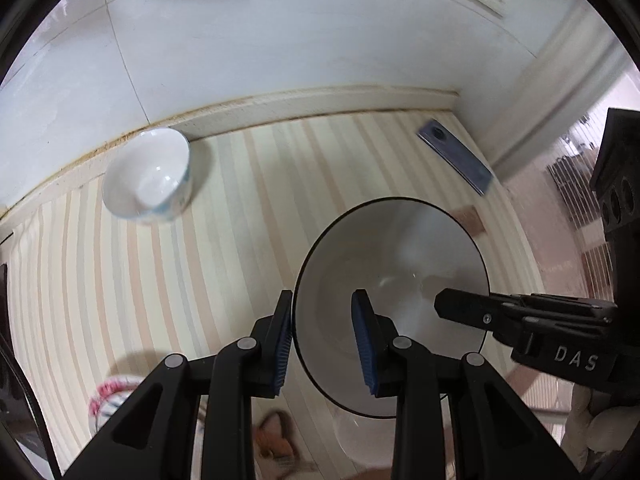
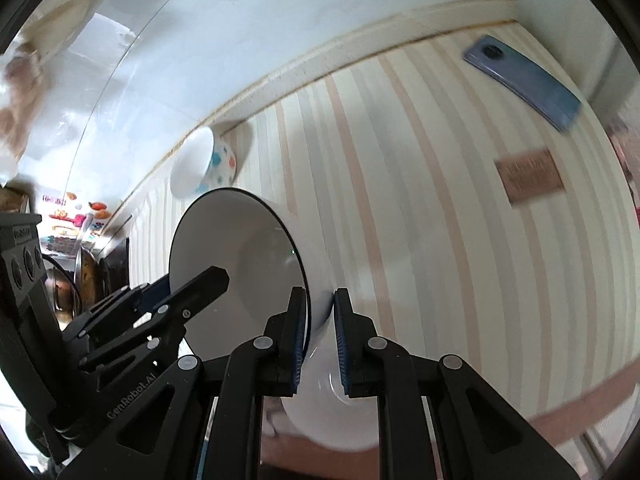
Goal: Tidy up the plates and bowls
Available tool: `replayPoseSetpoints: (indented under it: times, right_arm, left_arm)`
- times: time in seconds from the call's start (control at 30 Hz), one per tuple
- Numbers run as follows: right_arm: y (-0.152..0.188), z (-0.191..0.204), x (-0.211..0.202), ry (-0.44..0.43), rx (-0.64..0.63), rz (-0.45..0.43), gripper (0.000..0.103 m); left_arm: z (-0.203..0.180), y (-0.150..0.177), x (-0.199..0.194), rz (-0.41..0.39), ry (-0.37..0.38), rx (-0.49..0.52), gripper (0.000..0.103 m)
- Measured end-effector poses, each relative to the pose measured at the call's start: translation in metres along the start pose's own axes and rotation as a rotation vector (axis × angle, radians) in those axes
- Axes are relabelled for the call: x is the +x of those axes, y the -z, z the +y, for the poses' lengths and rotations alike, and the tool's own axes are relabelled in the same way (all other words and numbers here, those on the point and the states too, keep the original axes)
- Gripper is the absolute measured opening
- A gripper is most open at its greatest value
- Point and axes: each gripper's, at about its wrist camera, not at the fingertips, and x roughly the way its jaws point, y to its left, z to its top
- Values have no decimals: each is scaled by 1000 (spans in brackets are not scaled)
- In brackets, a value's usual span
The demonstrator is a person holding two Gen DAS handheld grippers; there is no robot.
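Observation:
A large white bowl with a thin black rim (image 1: 400,264) is tilted above the striped table. My right gripper (image 2: 320,332) is shut on its wall, one pad inside and one outside. In the left wrist view it comes in from the right and holds the bowl's right side. My left gripper (image 1: 324,340) stands open astride the bowl's left rim. Its left pad is against the outside and its right pad hangs inside, apart from the wall. A small white bowl with coloured dots (image 1: 148,176) sits near the back wall, also in the right wrist view (image 2: 204,164).
A blue-grey phone (image 2: 524,80) lies at the table's back right corner, with a brown card (image 2: 528,176) in front of it. A red-and-white patterned object (image 1: 108,392) shows at the lower left. Cluttered shelves (image 2: 72,216) stand far left. The tiled wall (image 1: 280,40) bounds the back.

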Motion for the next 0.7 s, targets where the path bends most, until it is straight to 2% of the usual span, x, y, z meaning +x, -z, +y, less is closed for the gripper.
replayPoseSetpoints:
  times: [0.1, 0.3, 0.7]
  right_arm:
    - [33, -9, -9, -1, 25, 6, 16]
    - [72, -27, -10, -2, 69, 26, 16]
    - [98, -42, 15, 23, 85, 94, 16]
  left_arm:
    - [-12, 17, -5, 11, 1, 30, 26]
    - [-29, 46, -1, 48, 8, 72, 26]
    - [-35, 78, 24, 120, -9, 87, 26]
